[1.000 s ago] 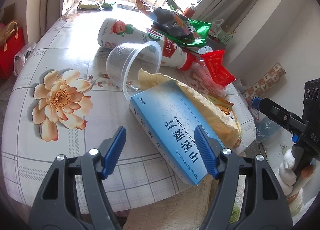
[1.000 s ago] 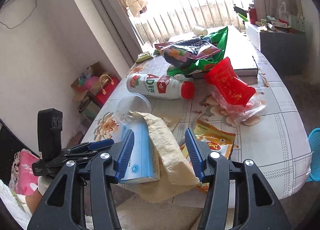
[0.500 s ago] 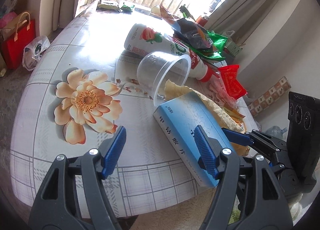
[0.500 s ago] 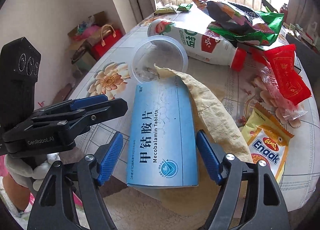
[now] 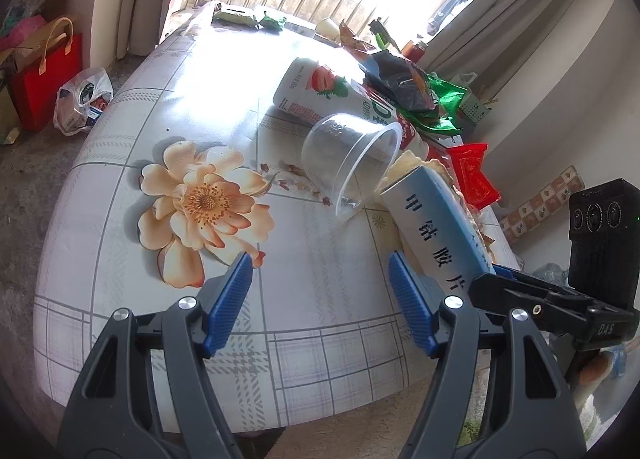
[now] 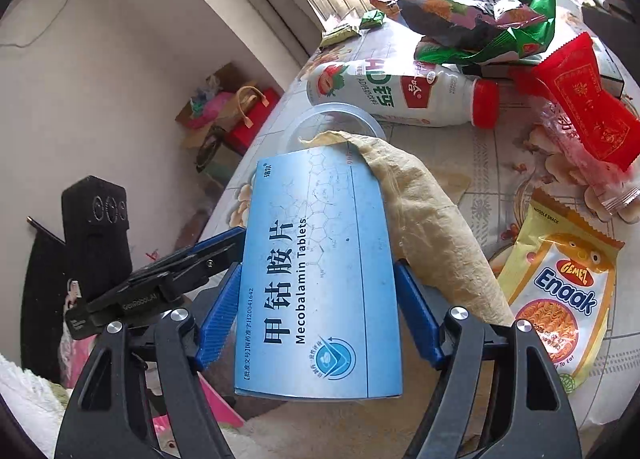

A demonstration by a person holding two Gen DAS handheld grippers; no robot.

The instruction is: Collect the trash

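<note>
Right gripper (image 6: 318,319) straddled the blue tablet box (image 6: 320,279) at the table's (image 5: 320,319) near edge; pads stood at both long sides, contact unclear. The box's far end rested against a tipped clear cup (image 5: 348,155); a beige wrapper (image 6: 432,235) lay along its right side. Left gripper (image 5: 320,303) hung open over bare tablecloth, just left of the box.
</note>
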